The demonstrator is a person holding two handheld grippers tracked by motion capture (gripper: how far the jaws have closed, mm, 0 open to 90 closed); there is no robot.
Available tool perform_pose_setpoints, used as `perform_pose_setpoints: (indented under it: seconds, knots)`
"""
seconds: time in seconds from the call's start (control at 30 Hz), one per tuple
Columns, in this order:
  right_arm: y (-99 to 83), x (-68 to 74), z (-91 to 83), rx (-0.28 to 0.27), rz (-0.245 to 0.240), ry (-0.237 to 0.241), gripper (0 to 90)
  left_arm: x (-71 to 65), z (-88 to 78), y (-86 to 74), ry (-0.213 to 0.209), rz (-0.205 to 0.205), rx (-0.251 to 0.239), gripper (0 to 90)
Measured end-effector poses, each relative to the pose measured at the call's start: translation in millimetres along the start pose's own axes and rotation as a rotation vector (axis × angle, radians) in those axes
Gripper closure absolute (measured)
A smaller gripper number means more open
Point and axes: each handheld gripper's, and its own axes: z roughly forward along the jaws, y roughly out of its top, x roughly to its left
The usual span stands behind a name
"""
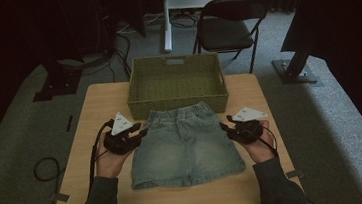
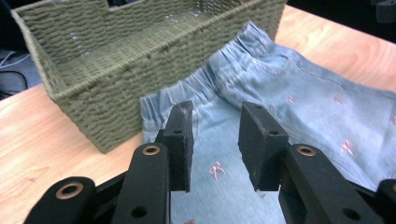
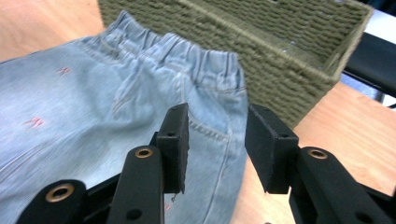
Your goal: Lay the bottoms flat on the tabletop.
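A small denim skirt (image 1: 185, 144) is lying flat on the wooden table (image 1: 272, 183), with its waistband touching the front wall of the green woven basket (image 1: 178, 102). The left gripper (image 2: 215, 140) is hanging over the left edge of the skirt near the waistband, and its jaws are standing apart with nothing clamped between them. The right gripper (image 3: 217, 147) is hanging over the right edge of the skirt in the same way, with jaws parted and gripping nothing.

Wooden table (image 1: 93, 103) with skirt (image 1: 185, 144), basket (image 1: 178, 100)
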Motion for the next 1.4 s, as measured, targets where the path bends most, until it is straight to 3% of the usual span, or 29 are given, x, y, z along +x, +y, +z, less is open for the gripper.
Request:
perform_pose_setpoints:
  seconds: [0.23,0.37,0.43,0.53,0.67,0.83,0.87,1.0,1.07,1.1,1.17,1.27,1.4]
  knots:
    - [-30.9,4.3,0.8,0.047,-0.002,0.02,58.4,-3.8,6.6,-26.3,0.014,0.014,0.06,63.3]
    - [-50.6,1.3,8.8,0.093,0.019,0.021,58.6,0.3,18.5,-54.1,0.019,-0.013,0.11,63.2]
    - [-55.2,0.3,11.4,0.105,0.017,0.02,58.6,0.3,18.5,-54.1,0.019,-0.013,0.11,62.8]
    - [-73.5,-4.6,25.1,0.156,0.042,0.017,59.9,6.4,35.0,-79.3,0.005,-0.048,0.155,61.3]
    - [-82.6,-7.7,39.1,0.188,0.049,0.01,60.5,7.4,42.7,-87.7,0.023,-0.041,0.17,59.2]
    - [-83.1,-12.1,50.8,0.184,0.07,0.009,61.0,9.2,55.7,-93.6,0.033,-0.041,0.186,58.7]
    - [-82.8,-13.2,53.5,0.186,0.074,0.006,61.0,8.4,65.4,-96.0,0.031,-0.034,0.205,58.7]
    - [-79.3,-18.1,69.3,0.226,0.079,0.003,63.5,6.5,75.7,-99.1,0.022,-0.037,0.242,62.6]
    - [-80.4,-18.7,71.8,0.243,0.088,0.015,67.5,6.8,76.1,-99.8,0.005,-0.05,0.239,64.7]
    - [-80.9,-19.2,71.2,0.244,0.105,0.048,76.3,6.1,76.0,-100.3,-0.005,-0.039,0.237,72.7]
    - [-80.5,-17.8,70.1,0.256,0.102,0.063,79.7,5.0,76.0,-100.7,-0.009,-0.037,0.232,77.4]
    - [-81.1,-12.6,67.2,0.29,0.071,0.053,80.0,2.9,75.4,-101.3,-0.01,-0.028,0.23,81.2]
    - [-84.3,-4.1,59.2,0.296,0.056,0.06,80.1,-0.2,70.9,-103.3,0.0,-0.013,0.238,83.9]
